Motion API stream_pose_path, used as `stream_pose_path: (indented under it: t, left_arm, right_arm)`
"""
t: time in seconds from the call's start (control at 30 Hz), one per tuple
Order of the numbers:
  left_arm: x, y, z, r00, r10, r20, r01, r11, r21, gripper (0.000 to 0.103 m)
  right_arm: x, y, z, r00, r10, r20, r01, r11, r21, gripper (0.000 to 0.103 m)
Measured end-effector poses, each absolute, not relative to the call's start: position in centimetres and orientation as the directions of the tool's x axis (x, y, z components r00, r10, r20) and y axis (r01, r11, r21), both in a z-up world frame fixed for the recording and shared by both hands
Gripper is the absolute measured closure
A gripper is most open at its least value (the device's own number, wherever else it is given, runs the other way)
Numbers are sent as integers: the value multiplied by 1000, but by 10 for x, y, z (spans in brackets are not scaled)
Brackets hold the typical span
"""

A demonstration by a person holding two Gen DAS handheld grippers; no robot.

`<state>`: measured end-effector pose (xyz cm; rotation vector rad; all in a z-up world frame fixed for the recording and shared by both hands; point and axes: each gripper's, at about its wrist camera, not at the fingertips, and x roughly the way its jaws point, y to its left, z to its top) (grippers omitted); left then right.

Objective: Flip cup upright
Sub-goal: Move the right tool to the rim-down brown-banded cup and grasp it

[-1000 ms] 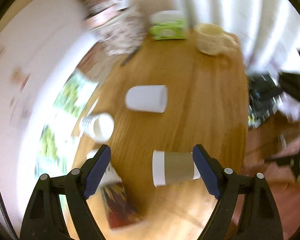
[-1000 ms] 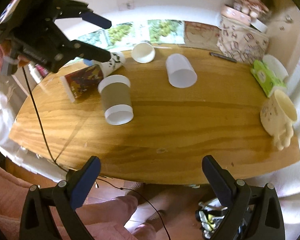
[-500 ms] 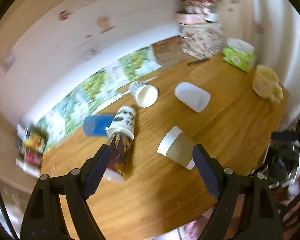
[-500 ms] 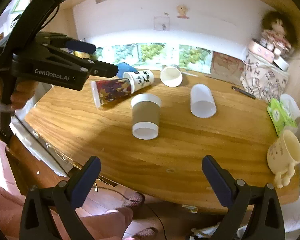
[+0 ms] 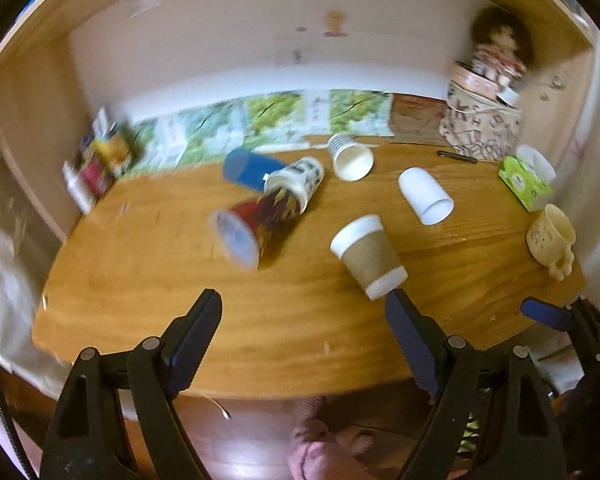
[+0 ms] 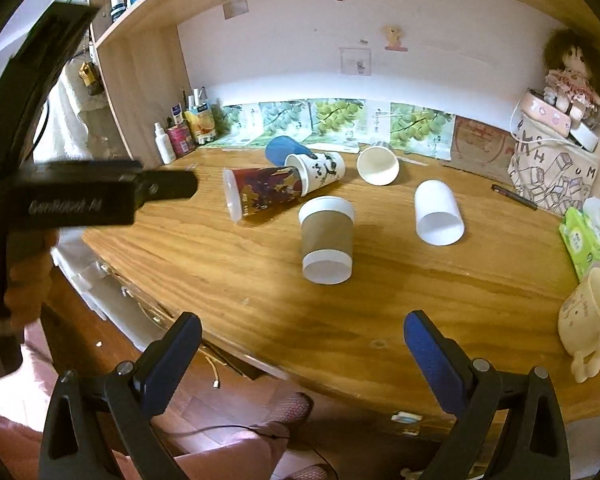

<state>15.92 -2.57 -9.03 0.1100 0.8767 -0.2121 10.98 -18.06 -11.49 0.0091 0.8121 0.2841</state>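
Several paper cups lie on their sides on the wooden table (image 6: 380,304). A brown-sleeved cup (image 6: 326,238) lies in the middle; it also shows in the left wrist view (image 5: 369,256). A plain white cup (image 6: 437,213) lies to its right. A red patterned cup (image 6: 260,197), a panda-print cup (image 6: 320,171), a blue cup (image 6: 284,147) and a white cup (image 6: 378,165) lie behind. My left gripper (image 5: 304,340) is open and empty above the table's near edge. My right gripper (image 6: 302,354) is open and empty, near the front edge.
A cream mug (image 6: 588,316) stands at the right edge beside a green tissue pack (image 6: 586,242). A patterned bag (image 6: 552,176) with a doll (image 6: 572,76) sits at the back right. Bottles (image 6: 180,136) stand at the back left. A pen (image 6: 514,197) lies near the bag.
My left gripper has pulled back and swung left, from close over the brown-sleeved cup to the table's near edge. My right gripper has drawn back and risen slightly. The cups have not moved.
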Motion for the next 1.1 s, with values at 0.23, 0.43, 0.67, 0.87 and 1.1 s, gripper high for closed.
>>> stream_pose_path:
  t: [0.23, 0.43, 0.67, 0.87, 1.1]
  left_arm:
    - [132, -7, -106, 599, -114, -792, 91, 993, -75, 17]
    - [123, 1, -114, 609, -101, -787, 15, 993, -116, 17]
    - [124, 13, -126, 587, -102, -803, -78, 980, -182, 17]
    - [130, 16, -129, 579, -112, -808, -80, 978, -193, 17]
    - [144, 18, -131, 572, -114, -812, -79, 978, -193, 17]
  right_arm:
    - [105, -179, -117, 639, 275, -718, -251, 957, 143, 2]
    - [108, -178, -117, 638, 268, -722, -240, 960, 144, 2]
    - [121, -177, -118, 630, 246, -737, -230, 965, 126, 2]
    - [142, -171, -120, 624, 236, -745, -223, 967, 119, 2]
    - [175, -159, -129, 606, 200, -770, -217, 973, 82, 2]
